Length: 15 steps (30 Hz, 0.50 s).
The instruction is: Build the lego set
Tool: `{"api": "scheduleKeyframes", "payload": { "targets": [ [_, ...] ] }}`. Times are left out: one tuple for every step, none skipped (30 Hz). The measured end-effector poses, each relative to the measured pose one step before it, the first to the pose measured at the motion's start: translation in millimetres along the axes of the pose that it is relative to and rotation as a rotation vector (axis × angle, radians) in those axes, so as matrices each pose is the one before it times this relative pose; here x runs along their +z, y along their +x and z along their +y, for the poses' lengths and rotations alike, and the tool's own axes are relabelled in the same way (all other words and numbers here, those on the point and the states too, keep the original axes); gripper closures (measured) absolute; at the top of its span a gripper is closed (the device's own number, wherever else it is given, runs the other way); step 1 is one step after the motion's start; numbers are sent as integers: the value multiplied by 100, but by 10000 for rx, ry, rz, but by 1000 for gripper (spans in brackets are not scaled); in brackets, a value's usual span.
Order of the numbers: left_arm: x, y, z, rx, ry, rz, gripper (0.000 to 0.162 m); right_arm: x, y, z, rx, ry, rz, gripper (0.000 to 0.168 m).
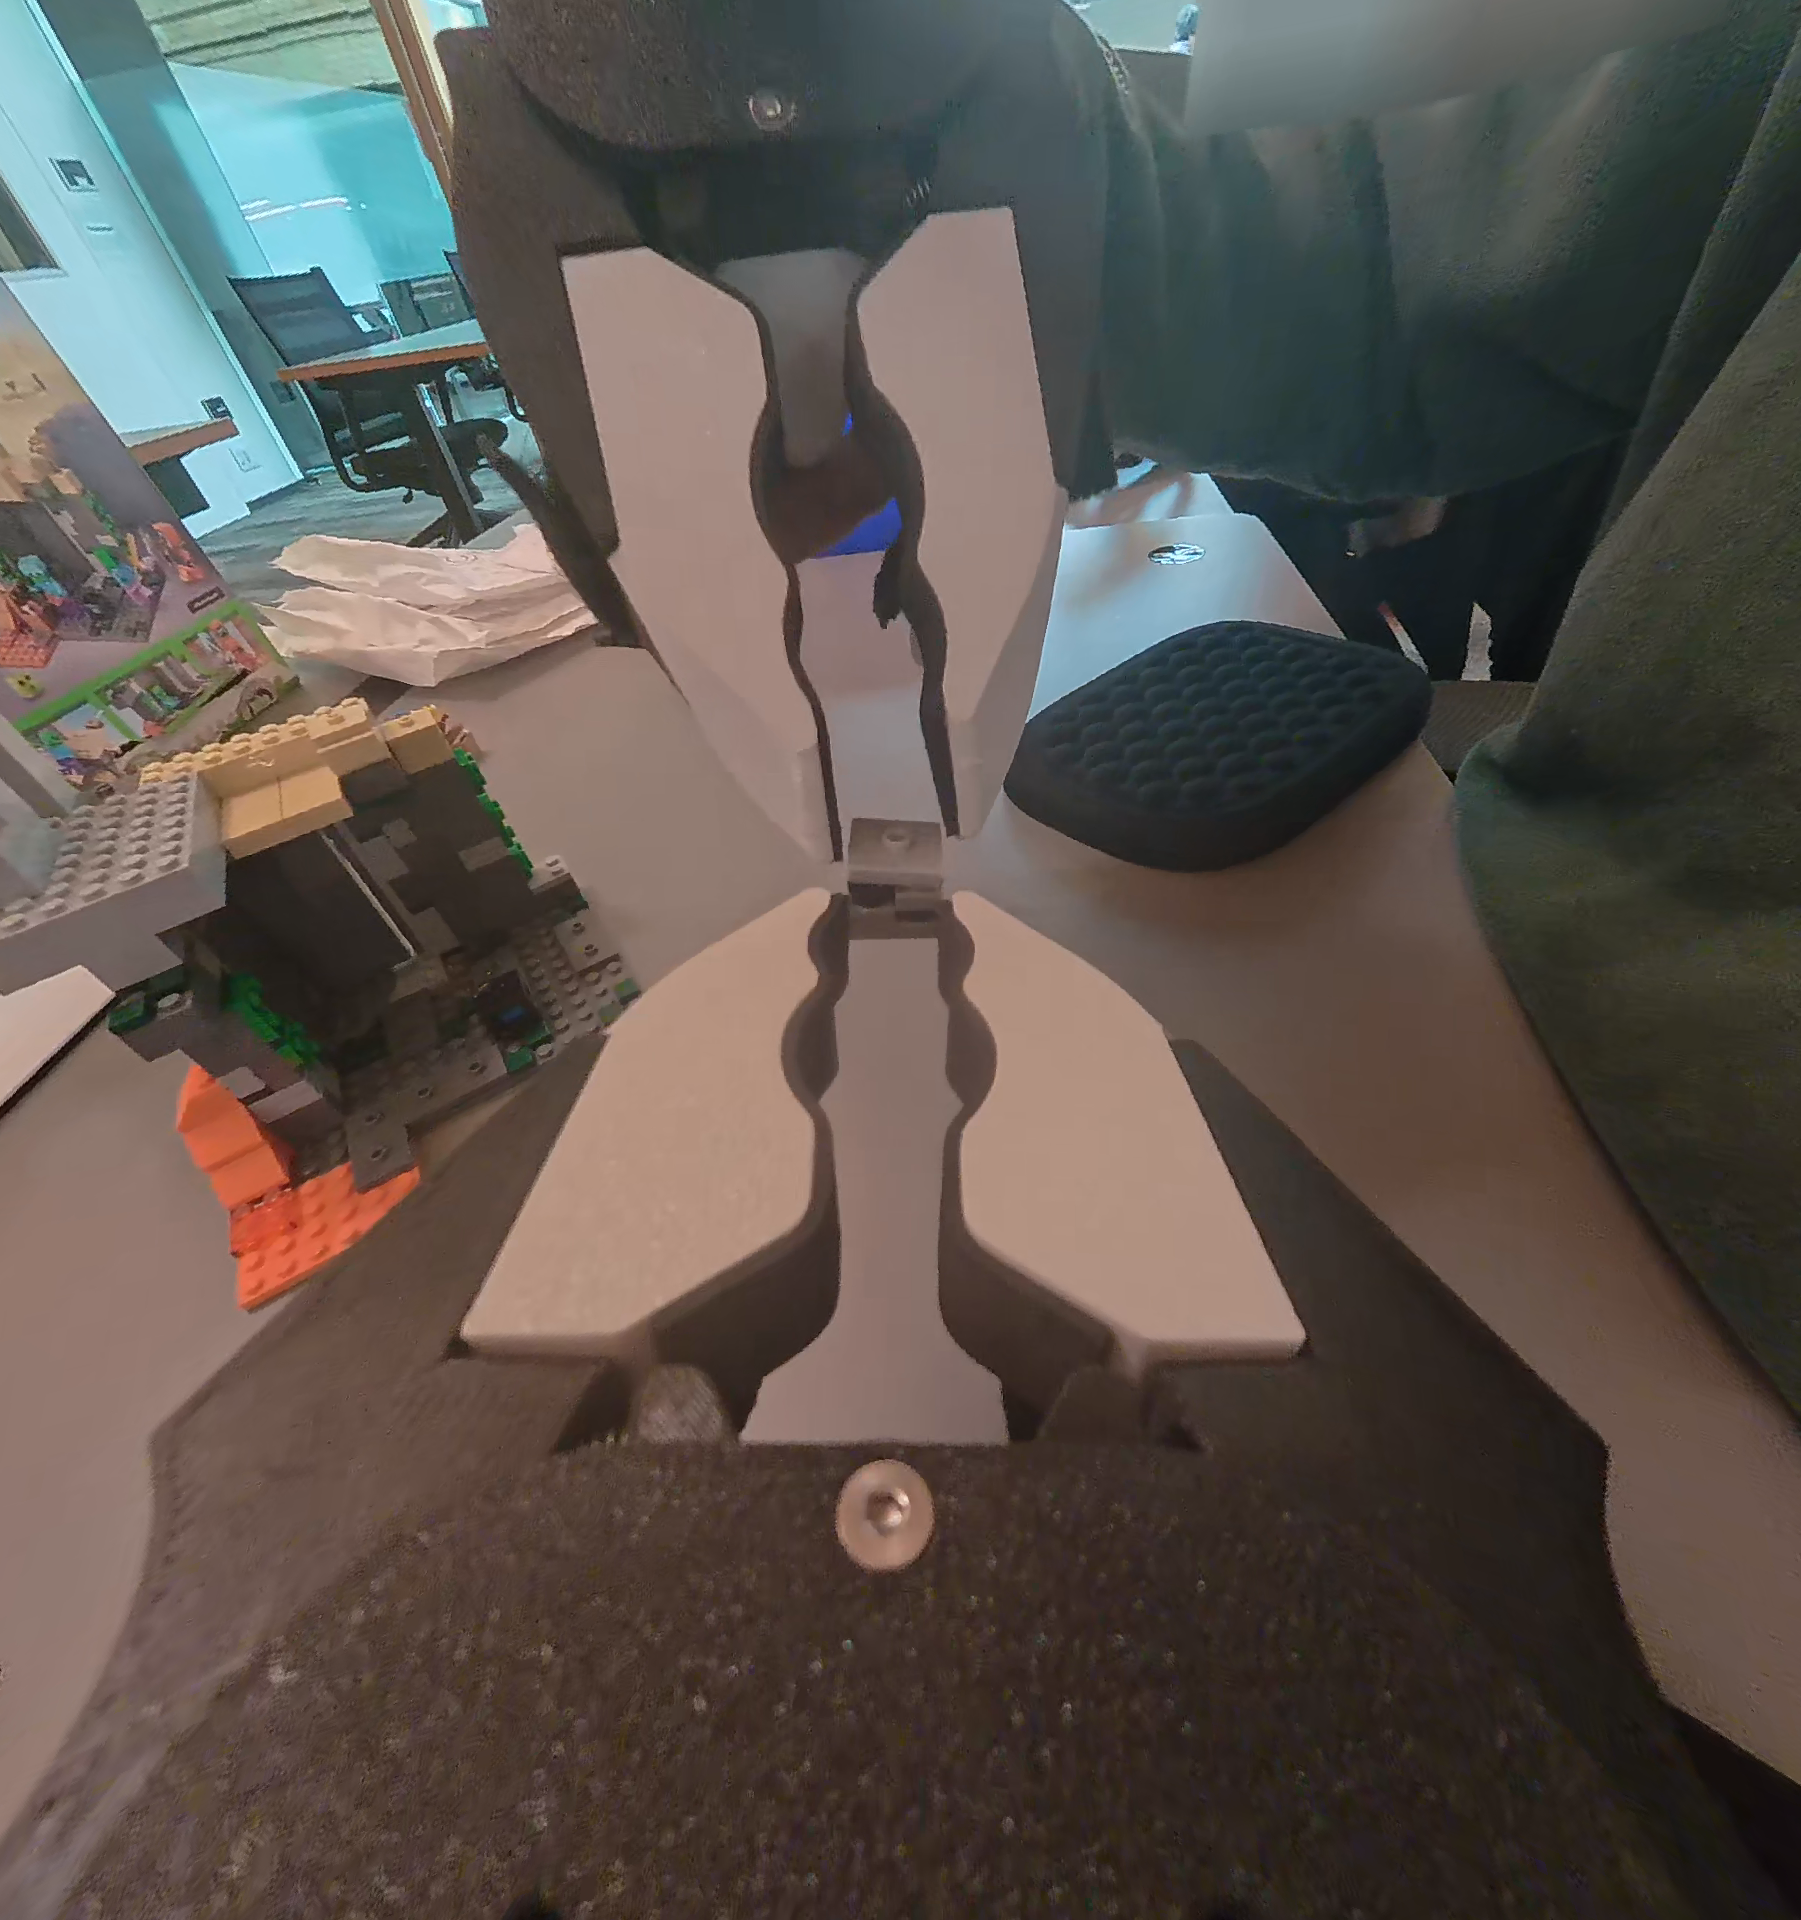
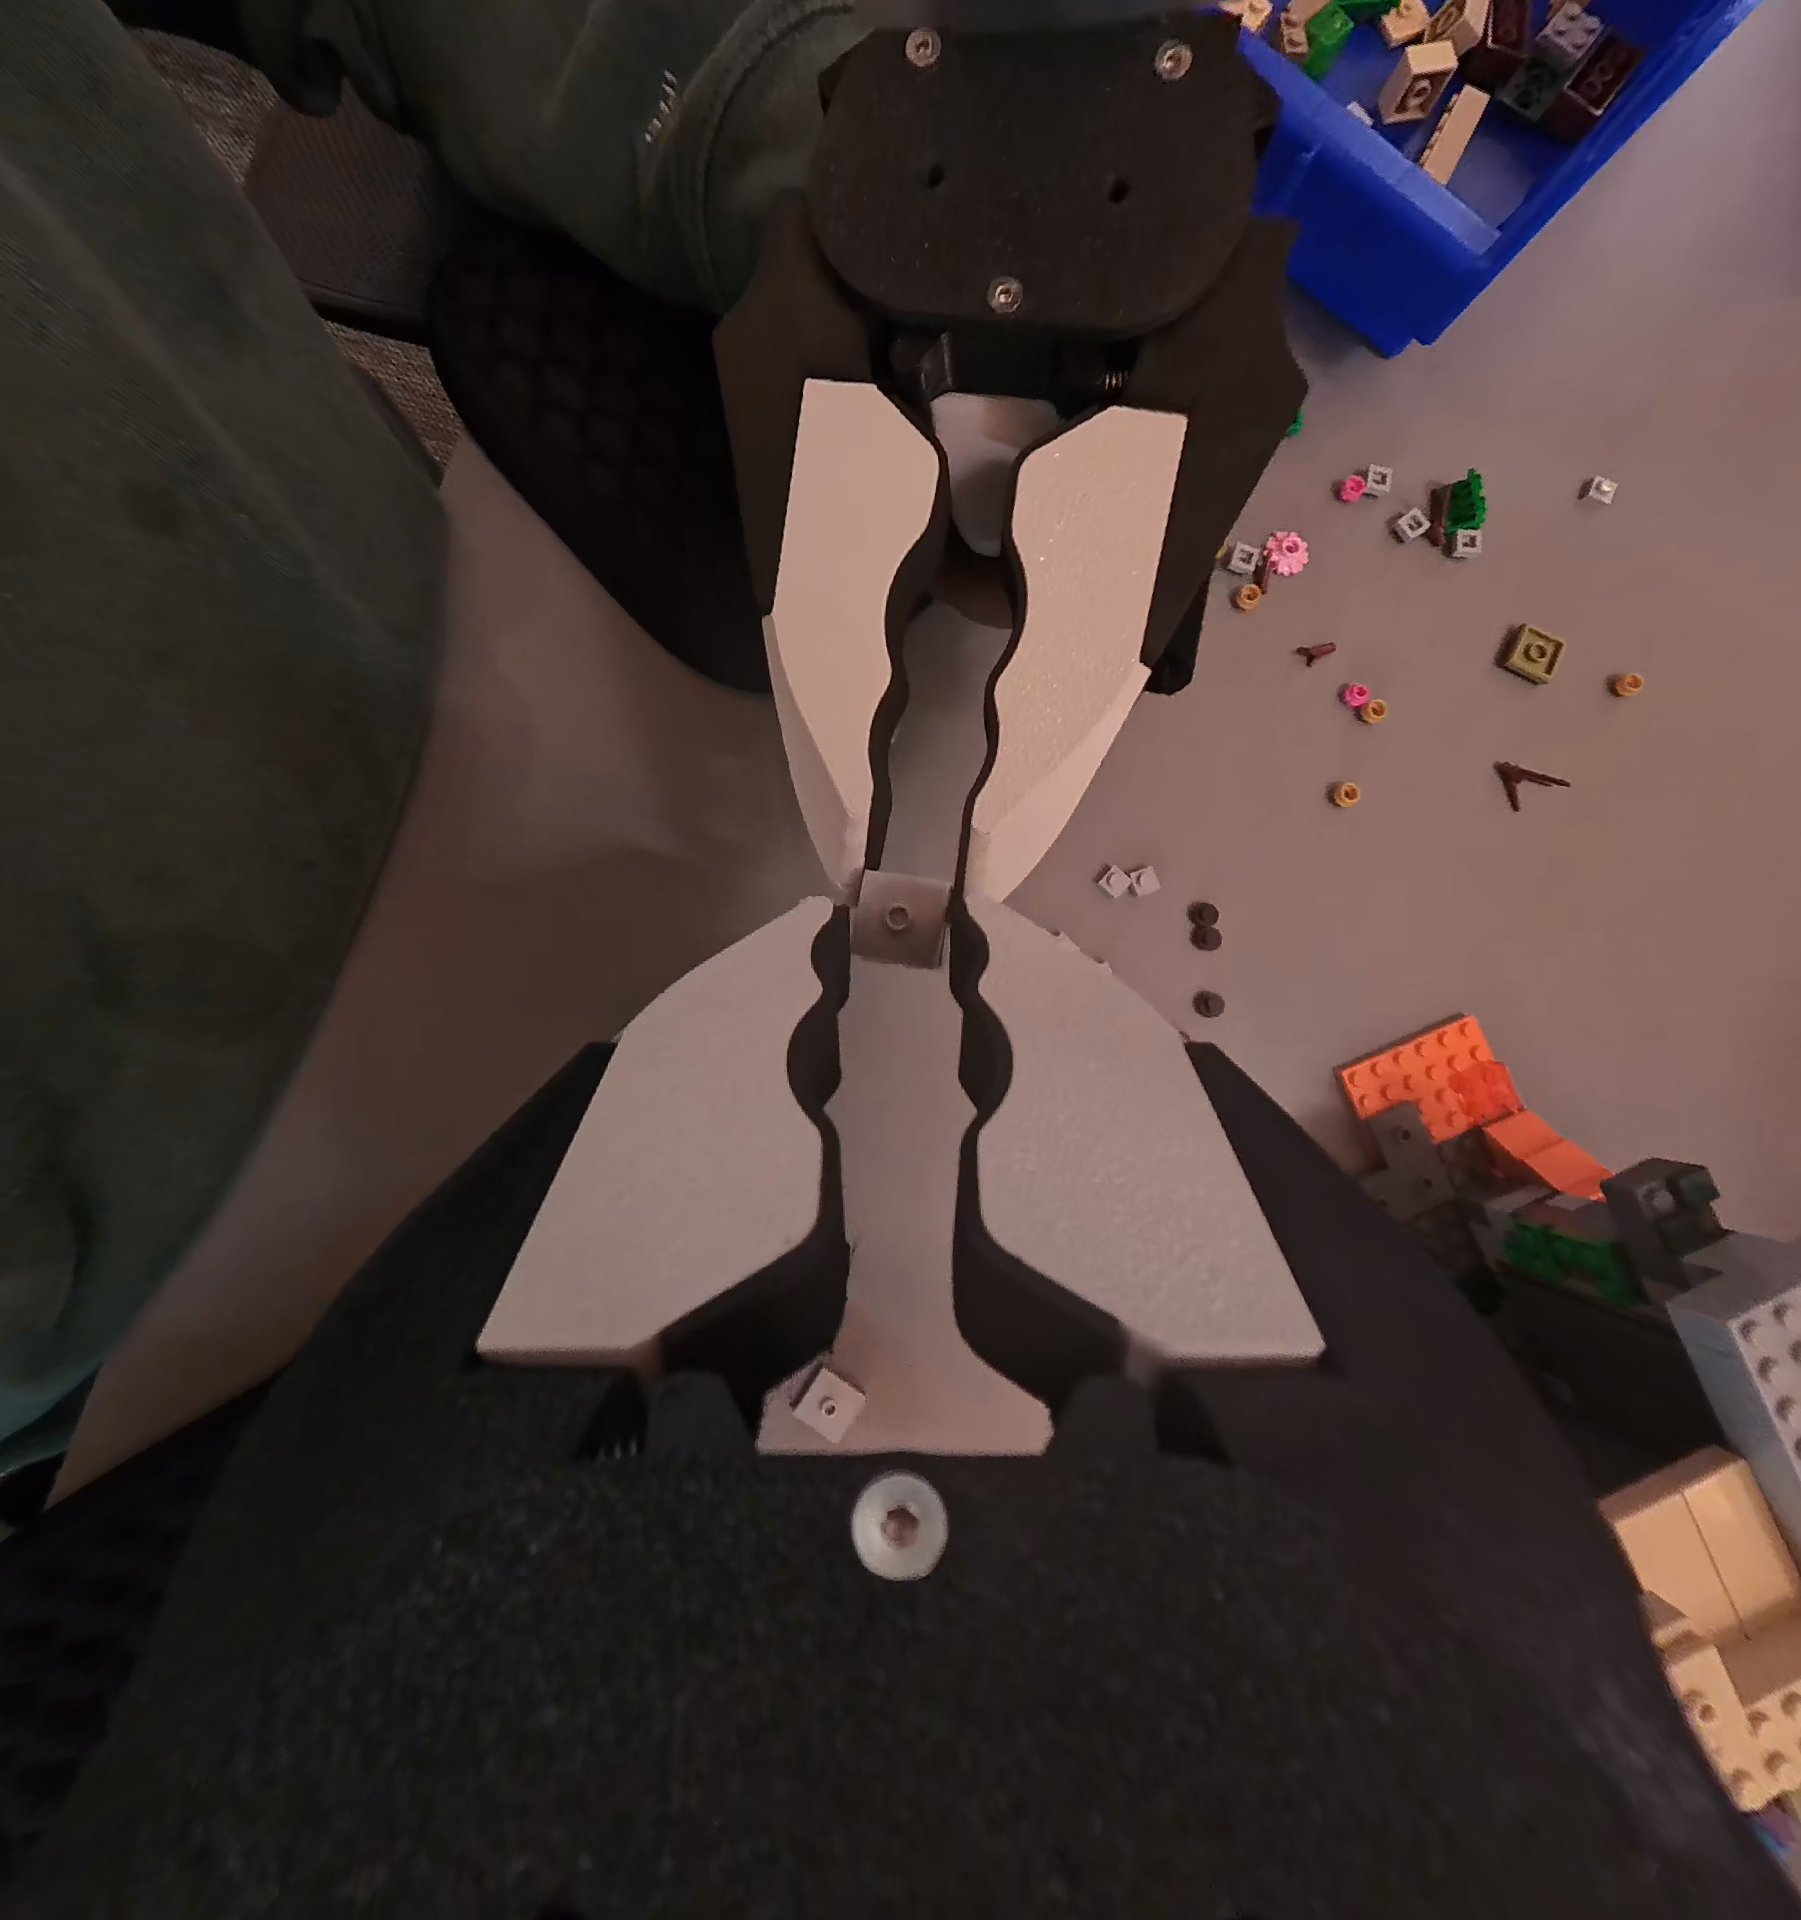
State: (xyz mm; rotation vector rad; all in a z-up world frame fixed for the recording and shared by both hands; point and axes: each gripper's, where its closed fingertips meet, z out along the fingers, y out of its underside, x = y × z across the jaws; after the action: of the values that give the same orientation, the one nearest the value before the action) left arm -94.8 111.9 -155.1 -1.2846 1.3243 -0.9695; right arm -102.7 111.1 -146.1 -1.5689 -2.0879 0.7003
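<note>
My two grippers meet tip to tip above the grey table (image 1: pixel 1239 987). In the left wrist view my left gripper (image 1: pixel 891 914) is shut on a small dark grey lego piece (image 1: pixel 888 906). My right gripper (image 1: pixel 894 831) comes in from above, shut on a small light grey piece with one stud (image 1: pixel 894 842). The two pieces touch. In the right wrist view my right gripper (image 2: pixel 898 935) holds the light grey piece (image 2: pixel 898 920), and the left gripper (image 2: pixel 906 868) faces it from above. The partly built lego model (image 1: pixel 356 935) stands at the left.
The set's box (image 1: pixel 65 540), white paper bags (image 1: pixel 428 603) and a black pad (image 1: pixel 1218 738) lie on the table. A blue bin of bricks (image 2: pixel 1395 218), scattered small pieces (image 2: pixel 1395 623), the model (image 2: pixel 1498 1153) and a loose grey piece (image 2: pixel 828 1403) show. Dark green sleeves (image 1: pixel 1654 831) are close by. Both grippers' tips are close together, under 4 cm apart. Both grippers' tips are roughly 25 centimetres from the partly built lego model (image 1: pixel 356 935).
</note>
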Motion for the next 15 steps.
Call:
{"api": "scheduleKeyframes", "payload": {
  "targets": [
    [-3,11,-11,-4,10,6,146,-65,27,-78,6,41,-2,150],
    [-6,27,-18,-15,17,21,146,-56,39,-52,-3,29,10,150],
    [-19,-13,-35,-22,27,4,146,-63,4,-70,-3,48,-13,150],
    [-37,-9,-47,-28,32,6,146,-91,26,-113,9,78,15,150],
    [-31,-55,-50,-36,36,-11,146,-147,107,-123,7,105,89,149],
    [-61,-68,-66,-62,48,-9,146,-239,136,-167,-25,172,147,149],
    [-82,-38,-162,-128,102,31,146,-347,74,-313,-76,339,190,147],
    [-126,-93,-236,-185,137,18,146,-425,8,-436,-112,508,246,146],
    [-155,-126,-233,-179,124,4,146,-390,-48,-286,-122,454,311,145],
    [-148,-150,-185,-137,102,-11,146,-282,-96,17,-153,283,353,143],
    [-130,-119,-106,-103,56,3,146,-178,-138,88,-218,285,394,141],
    [-65,-58,38,-73,-38,41,146,-113,-129,-20,-302,392,471,139],
    [-15,102,126,-86,-91,136,146,-51,-111,-71,-379,418,530,139],
    [12,80,81,-109,-42,115,146,23,-164,-74,-439,345,536,139],
    [28,57,70,-85,-19,80,146,69,-158,-43,-497,221,537,139]
  ]
}}
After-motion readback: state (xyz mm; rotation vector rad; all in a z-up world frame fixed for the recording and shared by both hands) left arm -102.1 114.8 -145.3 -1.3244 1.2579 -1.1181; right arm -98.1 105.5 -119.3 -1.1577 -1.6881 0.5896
